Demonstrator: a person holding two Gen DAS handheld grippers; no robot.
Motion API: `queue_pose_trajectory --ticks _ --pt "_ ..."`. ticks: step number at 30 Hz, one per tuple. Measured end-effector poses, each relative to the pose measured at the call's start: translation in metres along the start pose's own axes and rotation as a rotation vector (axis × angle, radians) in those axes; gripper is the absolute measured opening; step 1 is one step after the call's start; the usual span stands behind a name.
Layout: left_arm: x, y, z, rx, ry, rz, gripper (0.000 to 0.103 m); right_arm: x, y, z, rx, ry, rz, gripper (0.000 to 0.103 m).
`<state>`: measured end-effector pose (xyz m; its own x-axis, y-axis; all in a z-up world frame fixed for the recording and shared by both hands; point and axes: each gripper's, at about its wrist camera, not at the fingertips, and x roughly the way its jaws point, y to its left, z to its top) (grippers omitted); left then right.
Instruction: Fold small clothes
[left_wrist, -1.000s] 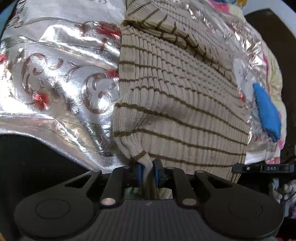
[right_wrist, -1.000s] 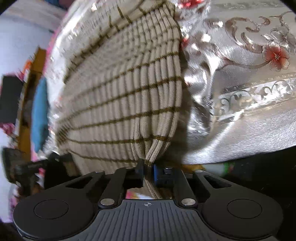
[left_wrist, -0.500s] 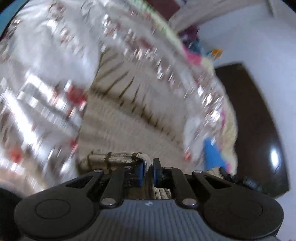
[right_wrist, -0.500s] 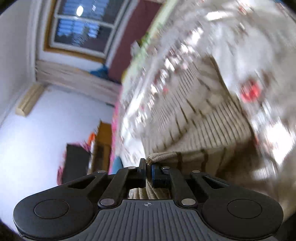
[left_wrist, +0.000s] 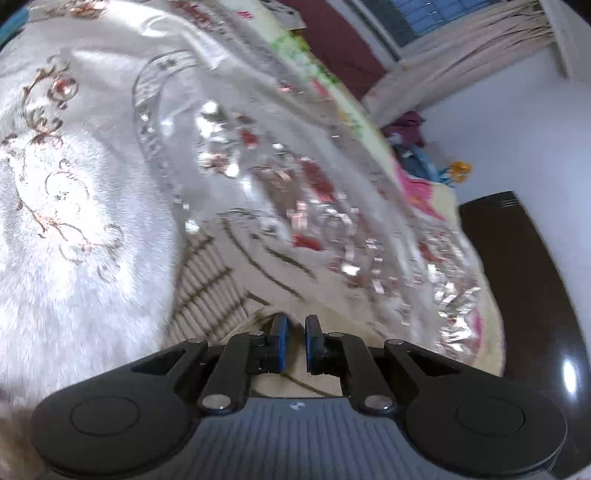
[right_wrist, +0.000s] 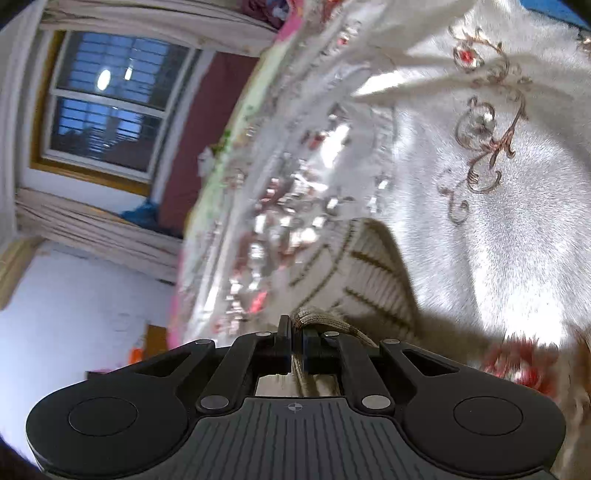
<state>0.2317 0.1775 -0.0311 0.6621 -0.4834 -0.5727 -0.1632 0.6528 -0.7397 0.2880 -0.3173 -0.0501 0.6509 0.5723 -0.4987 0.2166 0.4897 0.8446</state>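
Observation:
A beige ribbed garment with thin brown stripes (left_wrist: 210, 288) lies on a silvery bedspread with floral embroidery (left_wrist: 74, 221). My left gripper (left_wrist: 295, 332) sits low over it, shut on a blurred beige edge that shows between the blue pads. In the right wrist view the same garment (right_wrist: 369, 266) bulges up in front of my right gripper (right_wrist: 295, 332), which is shut on its thick knitted hem (right_wrist: 325, 321). The hem runs back between the fingers. The bedspread (right_wrist: 498, 240) spreads to the right. Much of the garment is hidden under both grippers.
A glossy patterned part of the bedspread (left_wrist: 314, 192) runs toward the far side of the bed. Beyond it are a pink and yellow blanket edge (left_wrist: 417, 188), a pile of clothes (left_wrist: 406, 125), a dark cupboard (left_wrist: 517, 277) and a curtained window (right_wrist: 103, 107).
Both grippers have carried the garment's near edge forward across the bed, doubling it over itself. Far less striped cloth shows ahead. The views swung up toward the far wall and window.

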Motion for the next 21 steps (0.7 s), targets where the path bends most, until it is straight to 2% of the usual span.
queue_pose_trajectory --ticks 4,5,10,11,13,15,18,21 --pt "0.013 0.011 0.000 0.001 0.016 0.050 0.014 0.015 -0.006 0.005 0.017 0.012 0.002 0.007" --pt "0.013 0.014 0.001 -0.002 0.016 0.052 0.014 0.011 -0.007 0.004 0.025 0.014 0.005 0.010" --pt "0.003 0.020 0.003 -0.042 -0.025 0.028 0.015 0.008 -0.018 0.009 0.115 -0.001 0.013 0.011" --pt "0.001 0.020 0.004 -0.045 -0.033 0.029 0.015 0.007 -0.019 0.008 0.116 -0.005 0.012 0.013" --pt "-0.002 0.020 0.004 -0.054 -0.040 0.026 0.015 0.005 -0.018 0.005 0.112 -0.015 0.021 0.024" --pt "-0.007 0.021 0.001 -0.063 -0.044 0.023 0.016 0.000 -0.014 0.004 0.103 -0.028 0.046 0.040" --pt "-0.015 0.020 -0.004 -0.055 -0.050 0.028 0.016 -0.003 -0.003 0.007 0.063 -0.038 0.061 0.041" --pt "-0.024 0.019 -0.013 -0.039 -0.044 0.025 0.020 -0.004 0.012 0.008 -0.034 -0.042 0.025 0.041"
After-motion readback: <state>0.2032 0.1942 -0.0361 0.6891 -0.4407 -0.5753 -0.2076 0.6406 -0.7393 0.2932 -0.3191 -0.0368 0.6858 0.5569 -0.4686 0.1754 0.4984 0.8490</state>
